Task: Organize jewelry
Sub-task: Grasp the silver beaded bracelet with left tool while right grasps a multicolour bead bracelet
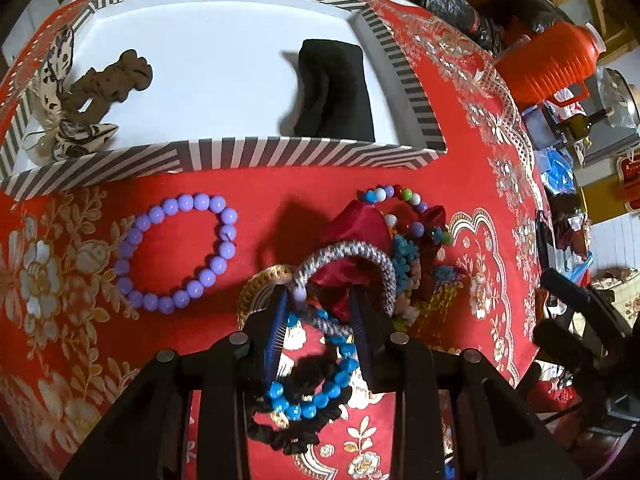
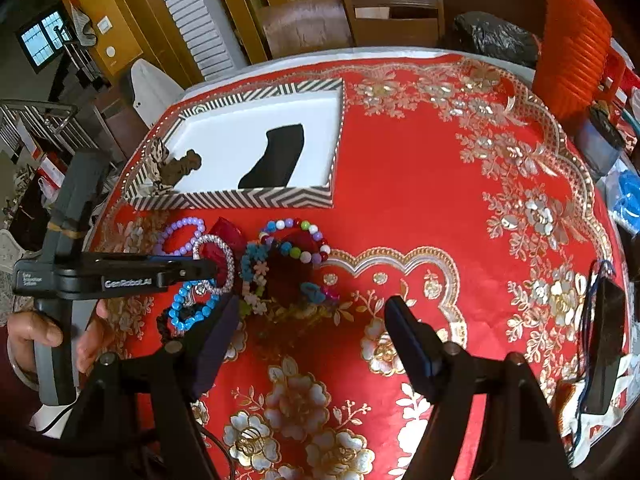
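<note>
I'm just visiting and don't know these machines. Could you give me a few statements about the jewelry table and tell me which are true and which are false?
1. The striped box already holds a black item. True.
2. The purple bead bracelet lies inside the box. False: it lies on the red tablecloth, in front of the box.
3. The left claw has its fingers down in the pile, around the silvery bangle. True.
4. The right claw is clamped on a bracelet. False: it is open, with nothing between its fingers.
5. The blue bead bracelet lies in the pile near the left claw. True.
</note>
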Demonstrator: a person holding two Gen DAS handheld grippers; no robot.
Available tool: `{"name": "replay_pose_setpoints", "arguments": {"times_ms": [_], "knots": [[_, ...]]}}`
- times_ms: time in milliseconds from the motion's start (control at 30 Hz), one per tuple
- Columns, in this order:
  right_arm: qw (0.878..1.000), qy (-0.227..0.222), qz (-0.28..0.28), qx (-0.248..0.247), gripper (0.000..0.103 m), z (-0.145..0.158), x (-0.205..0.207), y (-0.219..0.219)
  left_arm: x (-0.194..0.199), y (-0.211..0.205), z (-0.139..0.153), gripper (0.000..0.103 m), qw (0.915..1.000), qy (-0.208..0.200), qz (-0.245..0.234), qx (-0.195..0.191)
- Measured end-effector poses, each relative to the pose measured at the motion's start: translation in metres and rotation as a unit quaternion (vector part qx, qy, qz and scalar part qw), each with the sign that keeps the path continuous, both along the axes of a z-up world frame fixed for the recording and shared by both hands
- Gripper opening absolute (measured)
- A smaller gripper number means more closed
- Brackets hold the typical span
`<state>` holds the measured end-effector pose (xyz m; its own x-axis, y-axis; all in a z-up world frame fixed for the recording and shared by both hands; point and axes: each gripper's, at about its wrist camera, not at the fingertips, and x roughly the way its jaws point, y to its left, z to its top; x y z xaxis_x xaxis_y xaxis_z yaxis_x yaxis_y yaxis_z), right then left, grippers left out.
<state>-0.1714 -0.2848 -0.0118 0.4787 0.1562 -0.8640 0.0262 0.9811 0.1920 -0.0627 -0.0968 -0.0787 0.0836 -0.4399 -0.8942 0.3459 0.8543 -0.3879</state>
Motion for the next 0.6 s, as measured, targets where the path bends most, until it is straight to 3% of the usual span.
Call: {"name": "replay_pose_setpoints", "arguments": {"times_ms": [33, 67, 100, 200, 600], "knots": [[1.0, 0.001, 0.002, 0.003, 0.075, -0.002, 0.001, 0.002, 0.0, 0.001, 0.0, 0.01, 1.0, -0.003, 0.001, -0.003], [1.0, 0.001, 0.005, 0.009, 0.067, -0.004, 0.002, 0.004, -0.001, 0.002, 0.002, 0.0, 0.9999, -0.009, 0.003, -0.006], [1.0, 0.003, 0.008, 0.015, 0.055, -0.006, 0.004, 0.006, 0.001, 0.003, 0.002, 0.0, 0.9999, -0.013, 0.003, 0.0], [0.999, 0.015, 0.014, 0.029, 0.038, -0.019, 0.013, 0.015, 0.0, 0.01, 0.008, 0.0, 0.9996, -0.023, 0.005, 0.013], [0.996, 0.049, 0.07, 0.038, 0.037, -0.052, 0.047, 0.056, -0.003, 0.05, 0.041, 0.0, 0.9968, -0.063, 0.046, 0.017]]}}
